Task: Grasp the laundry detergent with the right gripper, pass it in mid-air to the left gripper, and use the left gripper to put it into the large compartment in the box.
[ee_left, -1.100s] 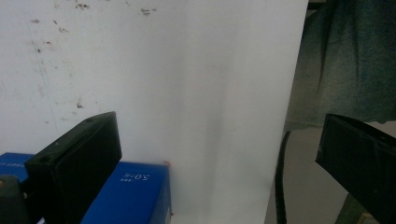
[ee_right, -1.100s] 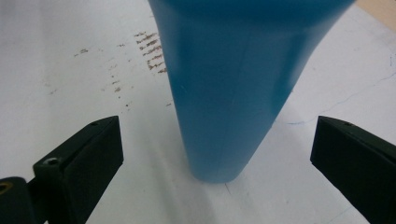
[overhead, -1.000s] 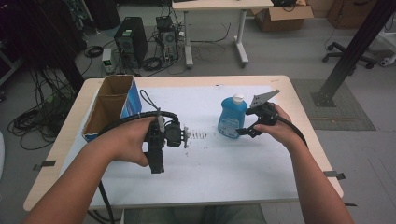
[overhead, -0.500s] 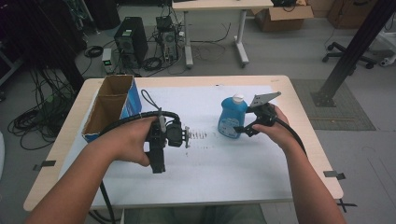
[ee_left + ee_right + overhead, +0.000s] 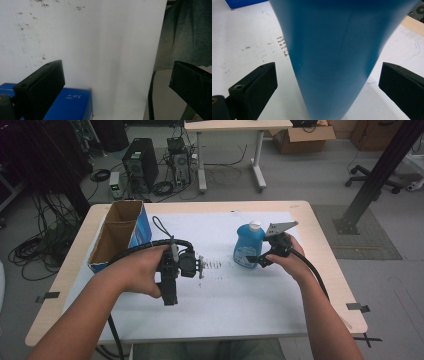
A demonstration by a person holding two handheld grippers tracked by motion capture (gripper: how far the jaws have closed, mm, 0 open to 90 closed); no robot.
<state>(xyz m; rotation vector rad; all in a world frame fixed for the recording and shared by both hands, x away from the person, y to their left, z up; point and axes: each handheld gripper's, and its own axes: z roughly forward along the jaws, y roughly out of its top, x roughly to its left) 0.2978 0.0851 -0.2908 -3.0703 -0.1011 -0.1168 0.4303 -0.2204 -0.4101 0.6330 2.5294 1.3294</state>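
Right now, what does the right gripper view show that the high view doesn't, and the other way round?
Right gripper view: the open gap on each side between the right tongs and the blue bottle, so no contact yet. High view: the bottle's white cap, the cardboard box, the left tongs, both forearms. Both: the bottle, the white sheet with its dark specks.

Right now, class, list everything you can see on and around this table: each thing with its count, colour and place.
Bottle: one, blue with white cap, upright, right of centre.
Box: one, blue outside, brown inside, open, left edge.
Paper sheet: one, white, covering the table.
Marks: dark specks, centre of sheet.
Computer tower: one, black, floor beyond.
Left claw: one, black, open, over the sheet.
Right claw: one, black, open around the bottle.
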